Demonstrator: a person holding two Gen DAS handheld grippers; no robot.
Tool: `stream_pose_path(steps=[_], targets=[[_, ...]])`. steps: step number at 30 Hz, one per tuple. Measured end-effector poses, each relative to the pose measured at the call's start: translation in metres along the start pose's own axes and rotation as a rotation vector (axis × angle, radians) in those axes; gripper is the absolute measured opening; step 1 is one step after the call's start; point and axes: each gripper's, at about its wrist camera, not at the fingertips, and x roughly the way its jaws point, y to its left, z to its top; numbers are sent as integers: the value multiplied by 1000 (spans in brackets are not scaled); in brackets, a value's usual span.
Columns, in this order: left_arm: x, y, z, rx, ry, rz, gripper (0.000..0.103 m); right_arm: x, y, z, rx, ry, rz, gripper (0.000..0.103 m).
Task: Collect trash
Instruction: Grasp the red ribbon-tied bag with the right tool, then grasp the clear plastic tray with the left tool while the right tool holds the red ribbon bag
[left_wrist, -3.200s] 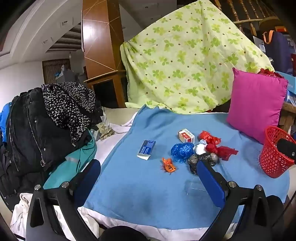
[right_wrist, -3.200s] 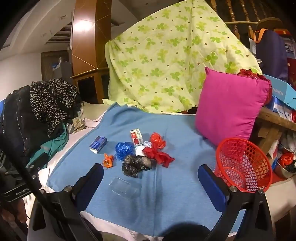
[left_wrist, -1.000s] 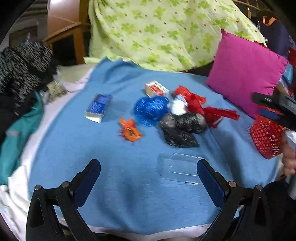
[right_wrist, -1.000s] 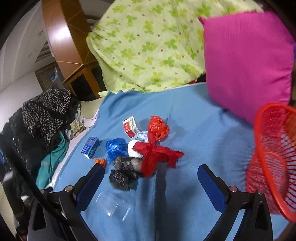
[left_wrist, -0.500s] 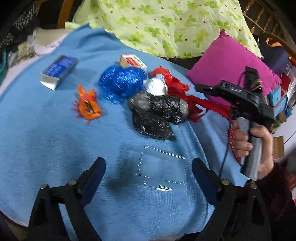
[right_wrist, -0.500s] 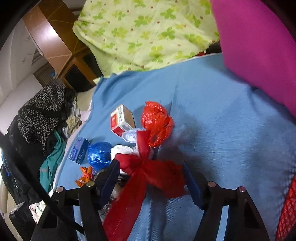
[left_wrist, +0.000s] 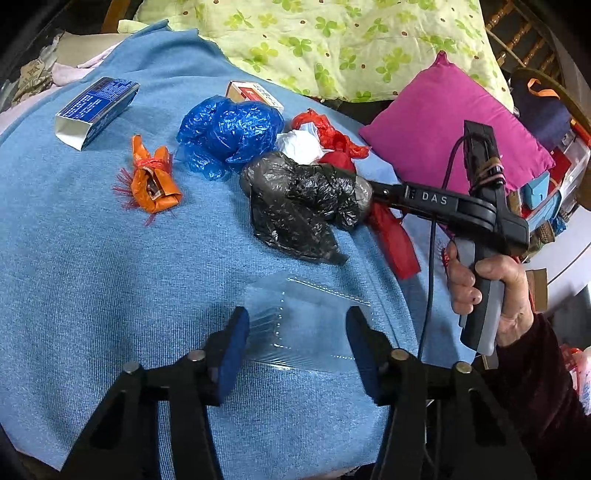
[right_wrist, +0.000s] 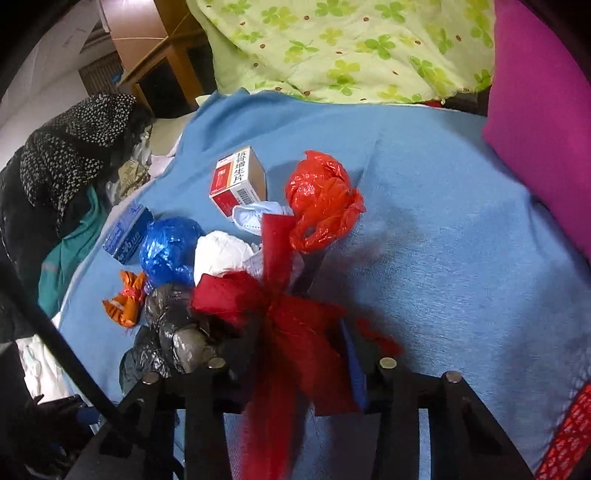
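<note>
Trash is all piled on a blue blanket (left_wrist: 92, 277). The left gripper (left_wrist: 295, 332) is down over a clear plastic tray (left_wrist: 314, 317) lying flat at the near edge, jaws closing with the tray between them; the left pad looks right against the tray's side, but I can't tell if the right one is touching. The right gripper (right_wrist: 295, 350) is closing too, with a dark red bag (right_wrist: 280, 317) bunched up between its pads, and it looks pinched already. Just beyond the tray sits a crumpled black bag (left_wrist: 306, 199), with the right gripper's nose tucked in behind it in the left wrist view, and the person's right hand (left_wrist: 484, 288) is wrapped around its handle. Further back there's a blue bag (left_wrist: 229, 129), a white wad (left_wrist: 301, 146), a brighter red bag (right_wrist: 321, 199) and a red and white box (right_wrist: 236, 177). Off to the left are an orange wrapper (left_wrist: 153, 177) and a blue carton (left_wrist: 96, 110). A pink cushion (left_wrist: 450, 125) sits far right, with a green clover-print sheet (left_wrist: 332, 40) behind everything.
</note>
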Motion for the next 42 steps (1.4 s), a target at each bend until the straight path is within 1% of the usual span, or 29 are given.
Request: stream_pose_path(steps=[2, 4, 6, 10, 11, 12, 14, 15, 16, 18, 19, 20, 21, 22, 23, 24, 26, 28, 30, 31, 33, 34, 37, 39, 41, 42], targets=[[-3, 1, 0, 0, -7, -12, 44, -4, -2, -1, 7, 0, 5, 37], [-6, 7, -3, 3, -11, -14, 42, -7, -6, -3, 25, -5, 15, 33], [-9, 9, -4, 11, -17, -14, 40, -14, -9, -5, 43, -14, 35, 22], [-12, 3, -6, 61, -26, -5, 40, -22, -9, -9, 39, -19, 28, 22], [-13, 0, -6, 80, -32, 2, 44, -20, -10, -10, 45, -13, 24, 22], [-13, -2, -7, 92, -34, 8, 56, -20, -11, -10, 52, -9, 25, 22], [-16, -5, -7, 101, -58, 27, 70, -19, -12, -10, 57, -10, 33, 22], [-17, -6, -8, 104, -64, 27, 70, -20, -11, -9, 54, -12, 31, 25], [-18, -6, -8, 108, -66, 21, 70, -19, -10, -8, 51, -14, 24, 25], [-16, -9, -7, 112, -63, 6, 73, -18, -8, -7, 38, -7, 7, 30], [-15, -10, -7, 114, -59, 7, 74, -16, -6, -6, 28, -9, -5, 37], [-13, -11, -7, 116, -55, 12, 74, -15, -5, -6, 19, -10, -22, 46], [-11, -12, -7, 122, -54, 19, 74, -13, -5, -6, 10, -12, -51, 72], [-10, -14, -7, 134, -58, 25, 74, -12, -5, -6, 1, -24, -89, 78], [-11, -15, -7, 144, -61, 30, 74, -12, -6, -5, -7, -31, -97, 78], [-11, -16, -8, 156, -63, 36, 74, -11, -8, -5, -3, -42, -82, 75], [-7, -21, -8, 180, -60, 35, 74, -7, -14, -4, 34, -36, -41, 68], [-3, -26, -7, 200, -57, 36, 74, -2, -18, -3, 62, -21, -10, 58], [-2, -32, -8, 232, -65, 42, 74, 1, -17, -2, 61, -18, -2, 55], [-2, -36, -8, 253, -74, 51, 74, 1, -16, -1, 63, -16, 4, 51], [-3, -43, -7, 311, -81, 72, 74, 1, -15, 0, 71, -14, 12, 46], [-5, -49, -5, 362, -75, 84, 74, 1, -16, 0, 78, -15, 16, 44], [-11, -69, -1, 609, -64, 110, 74, 1, -21, -1, 111, -11, 42, 44], [-12, -83, 0, 830, 3, 128, 75, 1, -25, -2, 137, -4, 59, 44], [-10, -88, 1, 966, 48, 144, 75, 1, -30, -3, 171, 3, 80, 44], [-5, -89, 2, 1022, 88, 137, 75, 1, -31, -3, 180, 5, 86, 44]])
